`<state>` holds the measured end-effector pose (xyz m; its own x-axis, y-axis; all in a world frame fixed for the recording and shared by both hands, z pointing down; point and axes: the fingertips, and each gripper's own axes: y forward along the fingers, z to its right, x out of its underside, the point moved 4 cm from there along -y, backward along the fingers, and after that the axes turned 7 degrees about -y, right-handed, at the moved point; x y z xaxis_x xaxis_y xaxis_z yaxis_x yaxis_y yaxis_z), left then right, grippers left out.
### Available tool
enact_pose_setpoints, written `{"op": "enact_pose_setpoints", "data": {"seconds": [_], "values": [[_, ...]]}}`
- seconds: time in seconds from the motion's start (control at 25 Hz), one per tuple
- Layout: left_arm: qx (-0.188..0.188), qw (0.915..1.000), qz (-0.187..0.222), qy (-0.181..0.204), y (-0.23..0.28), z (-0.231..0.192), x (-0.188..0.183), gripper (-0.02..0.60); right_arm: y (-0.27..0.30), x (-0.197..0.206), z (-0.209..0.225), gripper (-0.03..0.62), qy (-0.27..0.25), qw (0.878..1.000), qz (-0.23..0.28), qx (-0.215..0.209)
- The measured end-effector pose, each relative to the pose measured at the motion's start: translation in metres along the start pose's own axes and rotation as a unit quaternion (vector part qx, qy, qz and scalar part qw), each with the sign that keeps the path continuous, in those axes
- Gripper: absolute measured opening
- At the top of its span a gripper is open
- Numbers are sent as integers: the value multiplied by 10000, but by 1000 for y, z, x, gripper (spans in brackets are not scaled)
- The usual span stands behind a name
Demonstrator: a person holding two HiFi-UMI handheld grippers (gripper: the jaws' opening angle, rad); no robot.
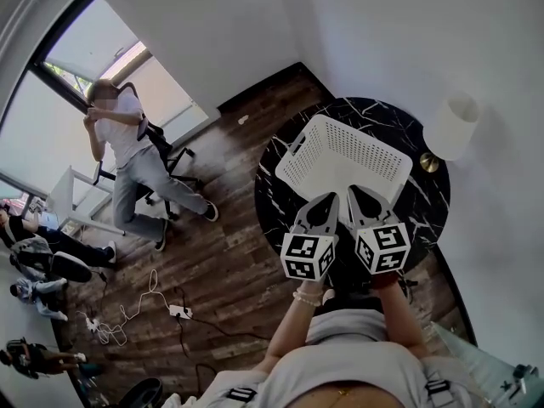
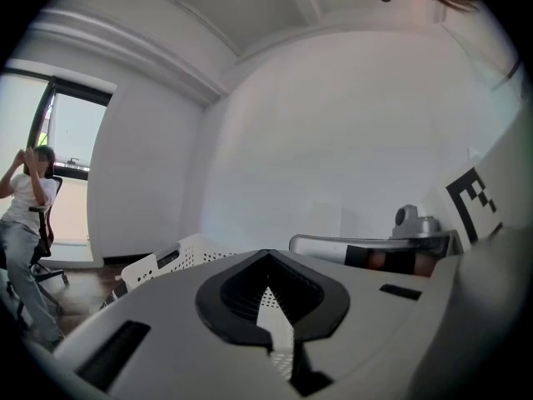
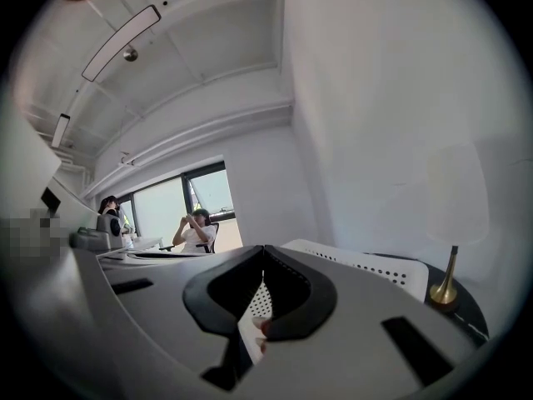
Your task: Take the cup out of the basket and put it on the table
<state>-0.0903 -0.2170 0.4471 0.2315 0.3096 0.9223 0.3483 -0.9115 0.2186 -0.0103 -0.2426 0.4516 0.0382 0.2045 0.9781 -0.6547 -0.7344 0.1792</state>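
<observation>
Round black marble table (image 1: 425,215) | white perforated plastic basket (image 1: 344,155) at centre | left gripper (image 1: 330,201), right gripper (image 1: 357,195) both closed, empty, poised at its 6 o'clock rim, likely pre-reach | cup unseen, presumably inside

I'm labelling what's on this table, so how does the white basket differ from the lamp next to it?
The basket is wide, low and perforated all over; the lamp has a smooth shade on a thin brass stem. The basket fills the middle of the table, while the lamp stands at its edge, to the right in the head view. Both are largely white and rest on the black marble table.
</observation>
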Motion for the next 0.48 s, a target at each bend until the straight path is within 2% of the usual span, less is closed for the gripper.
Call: {"op": "enact_pose_setpoints", "data": {"seconds": [0.48], "values": [[-207,9996,-179,-114,33,-2,11,6,16,15,33,11,246,9993,-188,-186]]}}
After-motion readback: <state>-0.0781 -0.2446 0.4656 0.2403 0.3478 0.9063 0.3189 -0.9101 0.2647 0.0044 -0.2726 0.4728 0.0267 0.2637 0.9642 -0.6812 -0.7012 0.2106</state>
